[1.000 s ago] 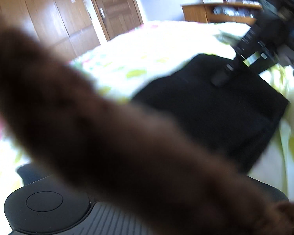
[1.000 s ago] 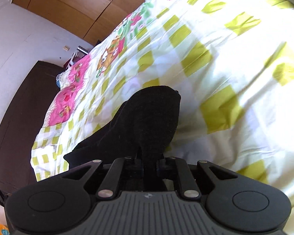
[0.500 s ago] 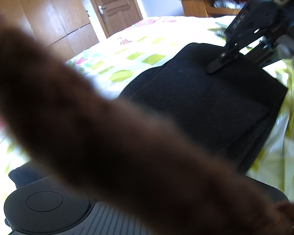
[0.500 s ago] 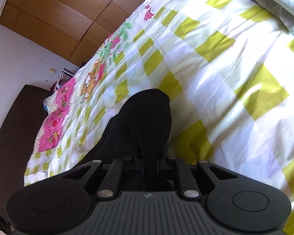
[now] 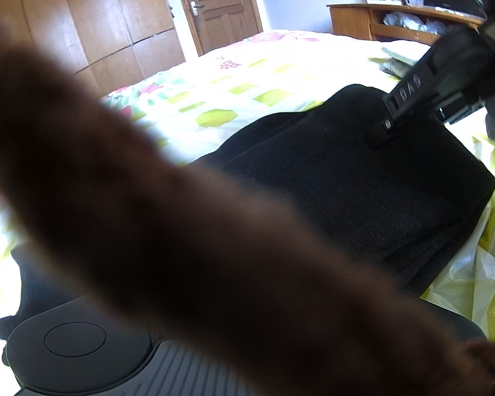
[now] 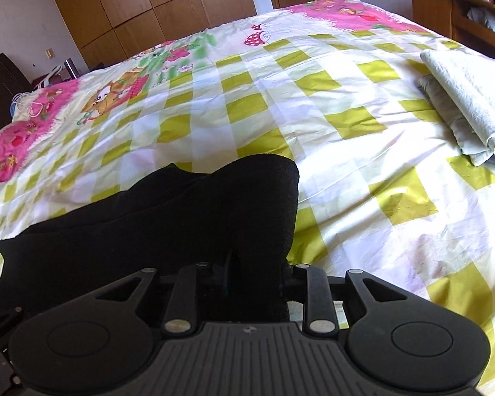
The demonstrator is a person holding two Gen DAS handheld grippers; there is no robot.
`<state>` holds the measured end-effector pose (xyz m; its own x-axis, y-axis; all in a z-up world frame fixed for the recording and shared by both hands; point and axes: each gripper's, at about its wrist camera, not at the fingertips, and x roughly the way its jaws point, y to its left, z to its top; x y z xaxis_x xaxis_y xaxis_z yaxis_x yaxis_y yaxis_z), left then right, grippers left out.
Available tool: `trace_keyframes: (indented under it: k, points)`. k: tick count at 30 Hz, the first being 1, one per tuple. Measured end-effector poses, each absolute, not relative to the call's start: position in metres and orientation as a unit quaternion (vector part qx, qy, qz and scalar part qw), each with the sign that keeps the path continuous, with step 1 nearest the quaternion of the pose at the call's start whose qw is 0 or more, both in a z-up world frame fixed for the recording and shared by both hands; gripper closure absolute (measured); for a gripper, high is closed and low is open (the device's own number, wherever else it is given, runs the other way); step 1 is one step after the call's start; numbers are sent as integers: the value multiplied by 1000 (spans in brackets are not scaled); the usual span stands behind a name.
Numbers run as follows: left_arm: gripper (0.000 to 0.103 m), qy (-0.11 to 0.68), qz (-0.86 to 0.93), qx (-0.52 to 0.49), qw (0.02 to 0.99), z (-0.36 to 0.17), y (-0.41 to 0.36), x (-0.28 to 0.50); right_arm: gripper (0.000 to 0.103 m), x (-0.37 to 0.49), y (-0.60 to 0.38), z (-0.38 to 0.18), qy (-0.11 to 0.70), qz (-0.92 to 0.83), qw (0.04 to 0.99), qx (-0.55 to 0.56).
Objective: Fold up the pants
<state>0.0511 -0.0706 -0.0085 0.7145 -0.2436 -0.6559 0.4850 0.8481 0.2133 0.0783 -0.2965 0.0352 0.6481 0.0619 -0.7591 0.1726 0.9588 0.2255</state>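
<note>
The black pants (image 5: 346,191) lie folded in layers on the checked bedspread (image 5: 247,76). In the left wrist view a blurred brown furry sleeve (image 5: 148,214) covers my left gripper's fingers, so its state is hidden. My right gripper (image 5: 389,128) comes in from the upper right with its tips on the far edge of the pants. In the right wrist view the pants (image 6: 181,224) bunch up over my right gripper (image 6: 257,264), which is shut on a fold of the black cloth.
Folded white cloth (image 6: 468,99) lies at the bed's right side. A yellow-green plastic bag (image 5: 478,280) sits beside the pants. Wooden wardrobes (image 5: 92,19), a door (image 5: 214,3) and a wooden desk (image 5: 396,23) stand beyond the bed.
My right gripper has swung round and levelled out while still holding the black cloth. In the left wrist view the pants lie closer and the right gripper's tips rest lower on them.
</note>
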Motion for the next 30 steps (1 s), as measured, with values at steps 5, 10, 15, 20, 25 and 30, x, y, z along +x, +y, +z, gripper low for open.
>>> trace_keyframes:
  k: [5, 10, 15, 20, 25, 30]
  points:
    - [82, 319, -197, 178, 910, -10, -68, 52, 63, 76, -281, 40, 412, -50, 905, 97]
    - [82, 319, -197, 167, 912, -9, -65, 54, 65, 73, -268, 43, 404, -60, 911, 59]
    - [82, 317, -200, 156, 914, -10, -61, 56, 65, 71, -266, 43, 404, -61, 911, 54]
    - [82, 315, -204, 153, 914, -12, -56, 58, 66, 70, -260, 42, 400, -66, 913, 36]
    - [82, 315, -205, 155, 914, -13, -55, 58, 66, 68, -257, 41, 394, -67, 916, 27]
    - [82, 315, -205, 169, 911, -13, -59, 58, 66, 68, -259, 39, 390, -64, 918, 29]
